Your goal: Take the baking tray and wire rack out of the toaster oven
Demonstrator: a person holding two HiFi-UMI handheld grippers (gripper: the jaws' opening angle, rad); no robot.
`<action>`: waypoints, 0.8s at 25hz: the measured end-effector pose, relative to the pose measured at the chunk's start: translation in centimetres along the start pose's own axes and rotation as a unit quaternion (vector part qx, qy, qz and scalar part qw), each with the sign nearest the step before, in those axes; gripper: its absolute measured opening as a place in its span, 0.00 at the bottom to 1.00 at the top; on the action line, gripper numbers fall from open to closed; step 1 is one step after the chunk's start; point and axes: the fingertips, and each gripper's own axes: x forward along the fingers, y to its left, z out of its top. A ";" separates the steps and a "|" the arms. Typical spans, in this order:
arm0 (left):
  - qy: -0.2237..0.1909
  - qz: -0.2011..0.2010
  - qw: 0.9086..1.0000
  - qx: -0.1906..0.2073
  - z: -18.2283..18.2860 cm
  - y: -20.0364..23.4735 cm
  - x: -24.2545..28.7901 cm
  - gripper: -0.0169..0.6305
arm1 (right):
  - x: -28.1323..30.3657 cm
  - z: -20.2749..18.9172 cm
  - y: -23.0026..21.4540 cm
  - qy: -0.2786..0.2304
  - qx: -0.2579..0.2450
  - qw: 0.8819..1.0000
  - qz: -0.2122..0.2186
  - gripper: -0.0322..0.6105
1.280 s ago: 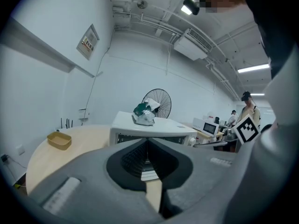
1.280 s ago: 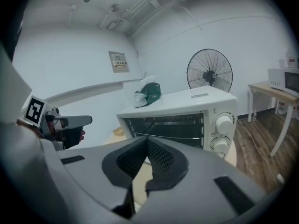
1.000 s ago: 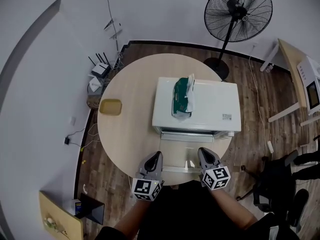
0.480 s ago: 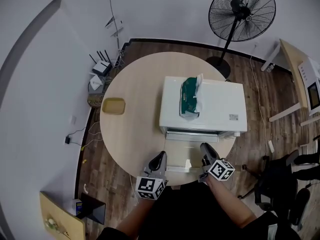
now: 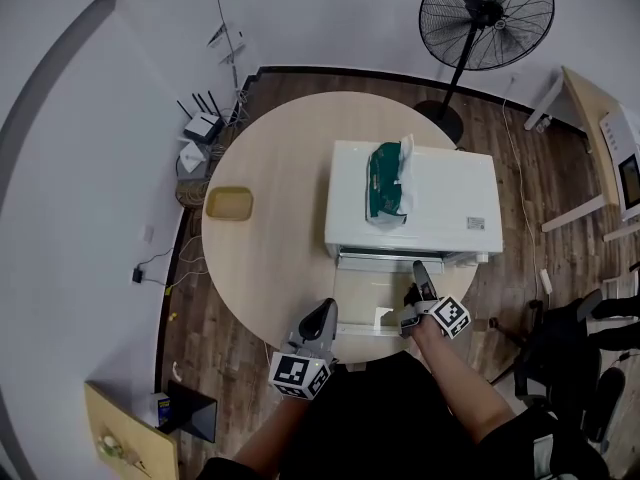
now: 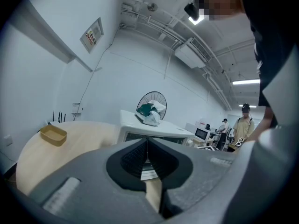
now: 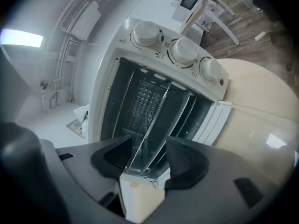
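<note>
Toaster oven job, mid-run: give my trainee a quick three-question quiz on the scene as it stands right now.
1. What lies on top of the toaster oven?
A. a green and white bag
B. a kettle
C. a stack of plates
2. True or false: the oven's door hangs open, folded down toward the person.
3. Fill in: in the left gripper view, the left gripper has its jaws ____ (open or shut).

Key: 1 A. 2 true. 3 shut, with nothing between them.
</note>
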 end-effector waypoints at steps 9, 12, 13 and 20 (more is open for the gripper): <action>-0.015 0.015 0.999 -0.028 -0.1 0.1 -0.4 0.05 | 4.1 -1.8 -1.9 0.029 0.039 0.999 0.001 0.37; -0.017 0.022 0.999 -0.032 -0.4 0.2 -0.6 0.05 | 5.2 -1.5 -3.4 0.024 0.048 0.999 -0.011 0.37; -0.017 0.026 0.999 -0.035 -0.5 0.3 -0.7 0.05 | 5.5 -1.4 -3.9 0.023 0.048 0.998 -0.016 0.37; -0.014 0.053 0.998 -0.041 -1.5 1.2 -1.7 0.05 | 7.7 -0.4 -5.5 0.010 0.068 0.997 -0.023 0.37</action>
